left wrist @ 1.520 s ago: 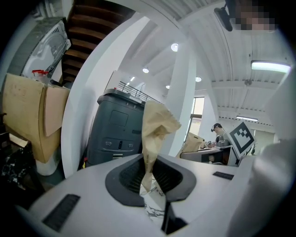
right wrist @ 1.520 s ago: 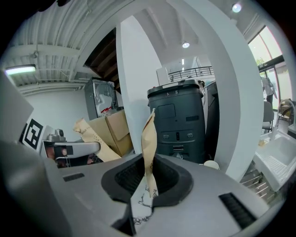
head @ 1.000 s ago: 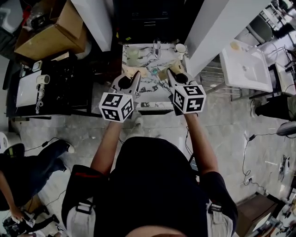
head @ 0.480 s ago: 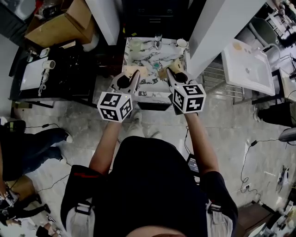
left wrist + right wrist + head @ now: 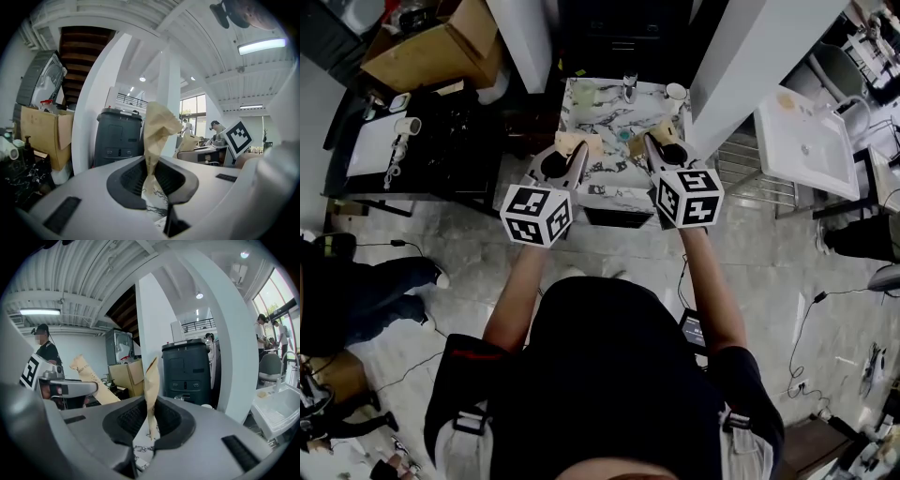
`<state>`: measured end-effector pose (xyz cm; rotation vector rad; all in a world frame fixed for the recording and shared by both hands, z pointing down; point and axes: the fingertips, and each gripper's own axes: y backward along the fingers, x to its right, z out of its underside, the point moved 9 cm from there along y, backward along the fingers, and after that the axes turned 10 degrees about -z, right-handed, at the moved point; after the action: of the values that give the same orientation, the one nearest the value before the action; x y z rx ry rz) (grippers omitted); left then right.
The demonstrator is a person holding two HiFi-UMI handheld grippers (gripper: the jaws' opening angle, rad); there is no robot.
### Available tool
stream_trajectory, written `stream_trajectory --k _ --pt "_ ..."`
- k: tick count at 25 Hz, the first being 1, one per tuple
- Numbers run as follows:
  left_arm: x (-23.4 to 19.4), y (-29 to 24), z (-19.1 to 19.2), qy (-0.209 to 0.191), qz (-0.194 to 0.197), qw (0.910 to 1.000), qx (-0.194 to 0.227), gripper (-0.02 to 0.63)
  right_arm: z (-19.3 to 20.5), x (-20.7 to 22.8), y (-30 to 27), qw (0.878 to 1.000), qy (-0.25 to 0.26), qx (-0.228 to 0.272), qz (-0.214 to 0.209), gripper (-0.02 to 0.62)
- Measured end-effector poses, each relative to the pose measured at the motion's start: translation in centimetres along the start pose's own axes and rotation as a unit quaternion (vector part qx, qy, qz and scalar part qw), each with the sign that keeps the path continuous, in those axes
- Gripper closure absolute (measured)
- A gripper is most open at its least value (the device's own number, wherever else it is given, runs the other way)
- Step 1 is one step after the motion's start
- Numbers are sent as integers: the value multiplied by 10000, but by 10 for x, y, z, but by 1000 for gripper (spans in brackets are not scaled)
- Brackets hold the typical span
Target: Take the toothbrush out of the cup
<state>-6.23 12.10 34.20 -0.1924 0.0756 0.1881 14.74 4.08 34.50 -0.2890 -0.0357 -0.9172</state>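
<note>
Brown paper piece (image 5: 158, 125) pinched in left gripper (image 5: 151, 183), another scrap (image 5: 152, 380) pinched in right gripper (image 5: 151, 420); held above marbled counter (image 5: 602, 117), probably to keep clear of white cup (image 5: 675, 92).

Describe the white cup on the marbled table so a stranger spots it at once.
Find the marbled white table between the two white pillars. The round white cup stands at its far right corner; the item beside it is slimmer and greyer.
</note>
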Motion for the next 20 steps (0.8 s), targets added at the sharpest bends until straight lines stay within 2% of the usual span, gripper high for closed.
stream_trajectory --k 9,20 --pt "-33 11 -16 -14 119 9999 10 551 -20 -31 -13 9996 -46 193 188 529" --pt "-44 27 -20 -34 415 9991 73 551 -27 -64 -6 9983 11 427 407 539"
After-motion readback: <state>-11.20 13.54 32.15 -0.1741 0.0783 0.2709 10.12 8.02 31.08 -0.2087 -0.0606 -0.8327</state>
